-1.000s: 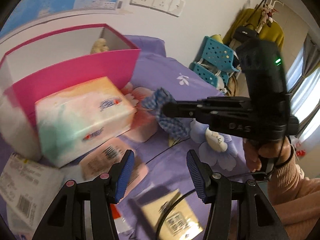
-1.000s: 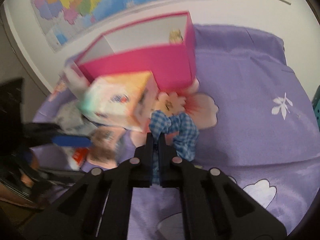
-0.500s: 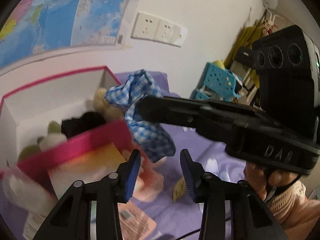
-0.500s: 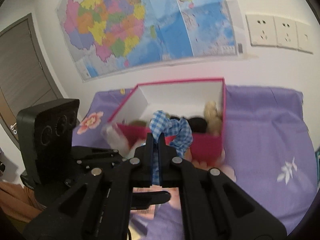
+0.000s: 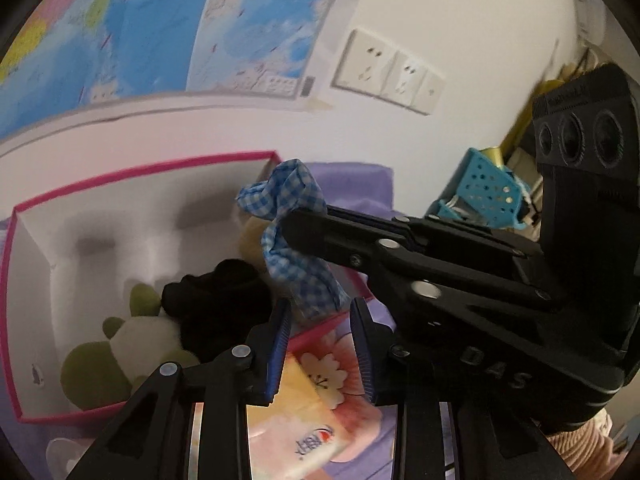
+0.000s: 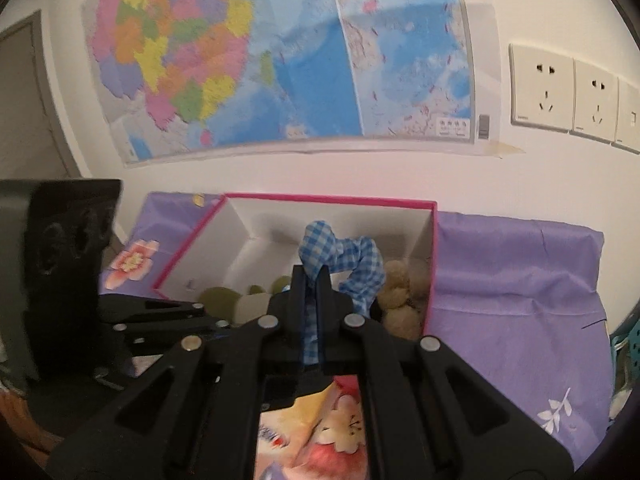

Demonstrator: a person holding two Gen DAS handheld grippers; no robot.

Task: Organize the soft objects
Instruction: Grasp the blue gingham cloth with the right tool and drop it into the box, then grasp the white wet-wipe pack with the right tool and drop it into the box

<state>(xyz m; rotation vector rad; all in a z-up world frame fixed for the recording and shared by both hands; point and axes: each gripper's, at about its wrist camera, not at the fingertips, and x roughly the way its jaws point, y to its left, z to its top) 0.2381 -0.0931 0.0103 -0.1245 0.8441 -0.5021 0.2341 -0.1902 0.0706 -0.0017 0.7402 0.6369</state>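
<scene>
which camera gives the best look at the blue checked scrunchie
The left wrist view. There the blue checked scrunchie hangs side-on from the right gripper, nearly its whole loop visible above the pink box. The right wrist view shows only its top loop; the fingers hide the pinched part.

The right gripper (image 6: 314,280), clamped on the scrunchie (image 6: 340,258), has risen from low over the purple cloth (image 6: 516,276) to a position above the pink box (image 6: 332,200). The scrunchie, previously beside the tissue pack (image 5: 304,412) in front of the box, now hangs over the box interior above the plush toys (image 5: 120,344). The left gripper (image 5: 320,344) has also risen and advanced toward the box; its view now looks into the box from above instead of facing the front wall. Its jaws have just been closing, with nothing pressed between the pads; the scrunchie's lower end hangs just beyond them.
</scene>
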